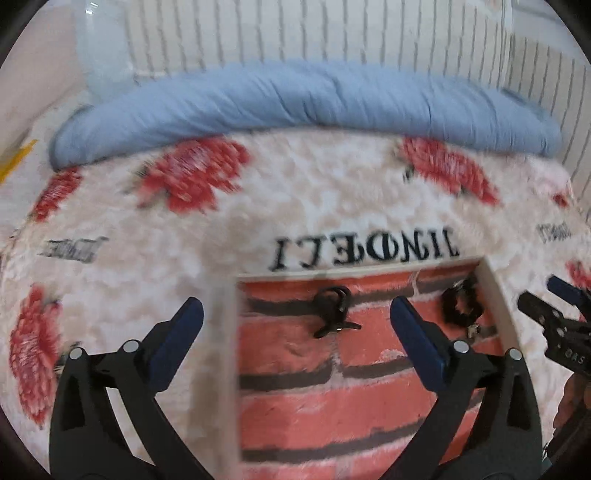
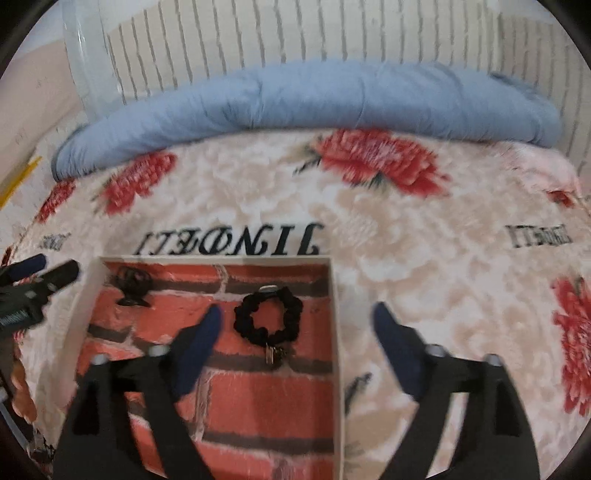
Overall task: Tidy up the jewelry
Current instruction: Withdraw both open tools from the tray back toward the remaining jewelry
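A shallow white-walled box [image 1: 496, 295] [image 2: 334, 317] with a red brick-pattern lining lies on the bed. In it lie a black hair clip [image 1: 332, 310] [image 2: 131, 286] and a black scrunchie-like bracelet with a small charm [image 1: 461, 306] [image 2: 267, 319]. My left gripper [image 1: 295, 314] is open and empty, above the box's left wall, its right finger over the lining. My right gripper [image 2: 299, 321] is open and empty, straddling the box's right wall, just in front of the bracelet. Each gripper shows at the edge of the other's view [image 1: 554, 306] [image 2: 44, 273].
The box rests on a fluffy cream blanket with red flowers and black lettering [image 1: 295, 206] [image 2: 406, 240]. A rolled blue quilt [image 1: 295, 99] [image 2: 314, 99] lies along the far side, before a striped wall [image 2: 295, 33].
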